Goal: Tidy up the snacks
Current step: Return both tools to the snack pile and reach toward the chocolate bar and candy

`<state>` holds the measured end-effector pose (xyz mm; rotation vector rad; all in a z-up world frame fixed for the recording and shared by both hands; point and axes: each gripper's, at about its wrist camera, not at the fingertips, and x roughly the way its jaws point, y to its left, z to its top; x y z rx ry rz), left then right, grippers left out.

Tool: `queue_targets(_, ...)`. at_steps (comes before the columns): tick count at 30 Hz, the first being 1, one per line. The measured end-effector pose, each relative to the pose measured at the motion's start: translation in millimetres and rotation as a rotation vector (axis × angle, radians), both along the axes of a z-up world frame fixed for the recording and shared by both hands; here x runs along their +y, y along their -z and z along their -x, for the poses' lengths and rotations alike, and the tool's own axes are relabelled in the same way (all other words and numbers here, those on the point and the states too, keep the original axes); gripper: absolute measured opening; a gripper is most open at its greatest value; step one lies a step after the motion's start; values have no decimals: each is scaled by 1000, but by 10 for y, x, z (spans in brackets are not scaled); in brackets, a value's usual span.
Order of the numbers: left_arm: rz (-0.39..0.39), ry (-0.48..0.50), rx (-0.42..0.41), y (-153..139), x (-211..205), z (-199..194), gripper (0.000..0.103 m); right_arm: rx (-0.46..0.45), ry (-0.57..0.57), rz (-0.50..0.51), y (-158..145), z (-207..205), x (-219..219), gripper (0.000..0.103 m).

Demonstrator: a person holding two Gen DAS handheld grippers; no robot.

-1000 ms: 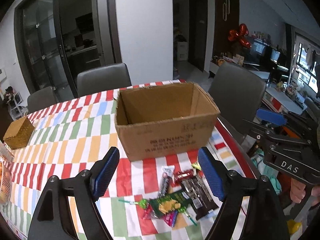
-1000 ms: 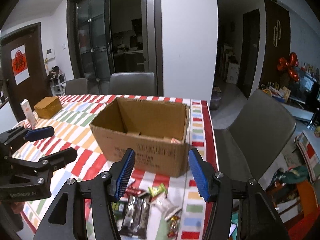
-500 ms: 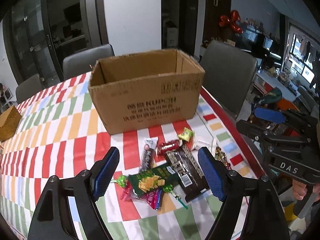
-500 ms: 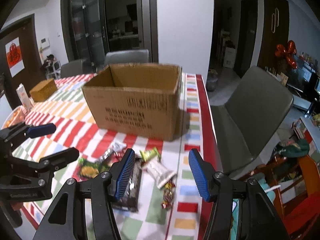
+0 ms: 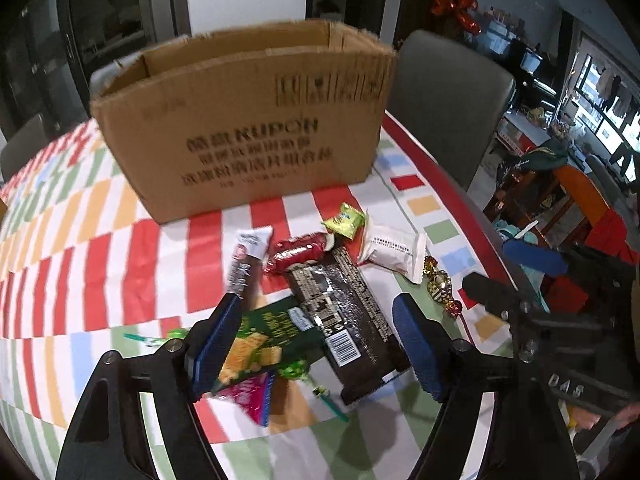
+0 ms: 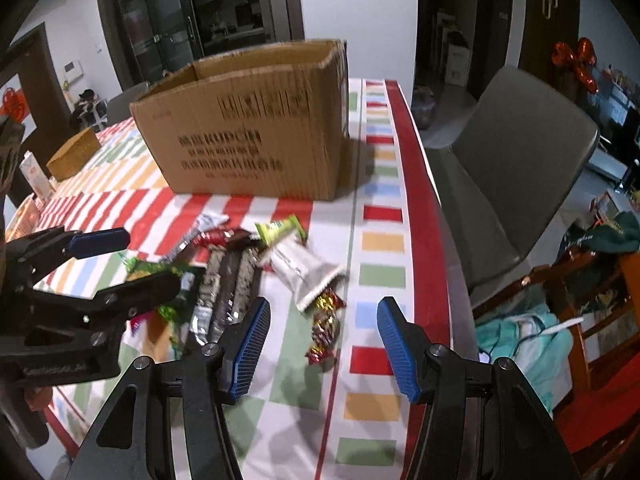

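Since the earlier frames both tools have sunk toward the snack pile, and the open brown cardboard box (image 5: 244, 136) now looms larger beyond them. The left tool (image 5: 316, 344), its blue-padded jaws closing yet gripping nothing, straddles the green cracker packet (image 5: 268, 340) and the long dark chocolate wrapper (image 5: 344, 312) on the striped, chequered surface (image 5: 120, 264). Ahead of it lie a red wrapped sweet (image 5: 300, 252) and a white pouch (image 5: 394, 246). The right tool (image 6: 322, 340) hangs half open and empty, the gold-and-red foil candies (image 6: 326, 328) between its jaws, the white pouch just ahead, the box farther off.
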<state>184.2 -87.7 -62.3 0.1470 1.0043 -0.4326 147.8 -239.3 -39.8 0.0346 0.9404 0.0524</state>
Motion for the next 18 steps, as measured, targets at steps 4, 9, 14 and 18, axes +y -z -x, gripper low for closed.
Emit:
queue_targets(4,1,-14,48,163,-90,-125,73,31,18,-17,146,-9,-39,56)
queue_targets(9,-21,-22,82,331,-204,-247,72,63,30,-35,309,-47,-88,51)
queue_targets(14,-39,-46,107,441,-267,-331,71,94,46,-56,432,-86,-128,48)
queue_targets(18,-61,-56,114,484,-302,-377,71,116,47,-74,518,-121,-147,43)
